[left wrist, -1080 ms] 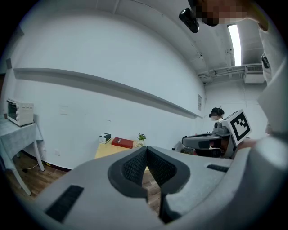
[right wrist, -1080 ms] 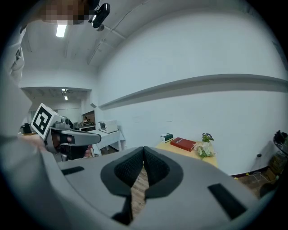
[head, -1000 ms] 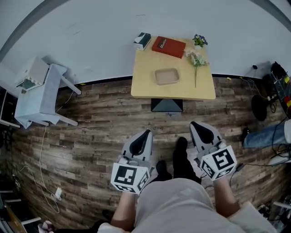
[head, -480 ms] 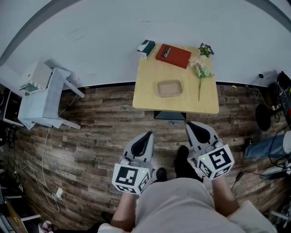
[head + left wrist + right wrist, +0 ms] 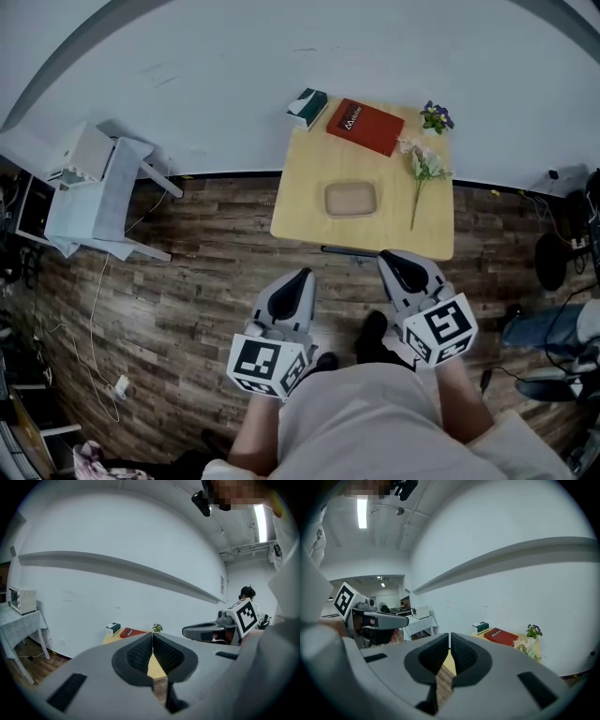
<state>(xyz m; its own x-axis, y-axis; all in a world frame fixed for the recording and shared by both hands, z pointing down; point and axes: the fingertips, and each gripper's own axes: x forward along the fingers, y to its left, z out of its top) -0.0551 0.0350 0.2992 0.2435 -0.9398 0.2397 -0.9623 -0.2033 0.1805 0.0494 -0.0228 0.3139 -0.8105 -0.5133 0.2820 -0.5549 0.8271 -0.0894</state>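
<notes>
- The left gripper (image 5: 302, 274) is held over the brown wood-plank floor (image 5: 187, 281), short of the near edge of the light wooden square table (image 5: 305, 206). Its own view shows the ribbed dark pads pressed together at the tip with nothing between them.
- The right gripper (image 5: 389, 258) is held beside it, a dark shoe (image 5: 372, 328) showing between the two. In the head view its tip falls right at the table's near edge. Its pads too are closed, with only a hairline slit between them, and nothing is pinched.
- Both grippers point toward the table and touch nothing on it.
- A shallow tan rectangular tray (image 5: 351, 199) sits at the middle of the table, apart from the other things. It is the item nearest both grippers.
- A flat red book (image 5: 365, 126) lies along the far edge, turned slightly askew.
- A small green-and-white box (image 5: 307, 106) sits at the far left corner, just beside the book.
- A little potted plant with purple blooms (image 5: 435, 117) stands at the far right corner.
- A long-stemmed sprig of white flowers (image 5: 420, 178) lies along the right edge, with its blossoms toward the pot and its stem toward the near edge.
- The table's far edge stands against a plain white wall (image 5: 234, 56).
- Well off to the left, a white cloth-covered side table (image 5: 98, 197) carries a white microwave oven (image 5: 22, 599).
</notes>
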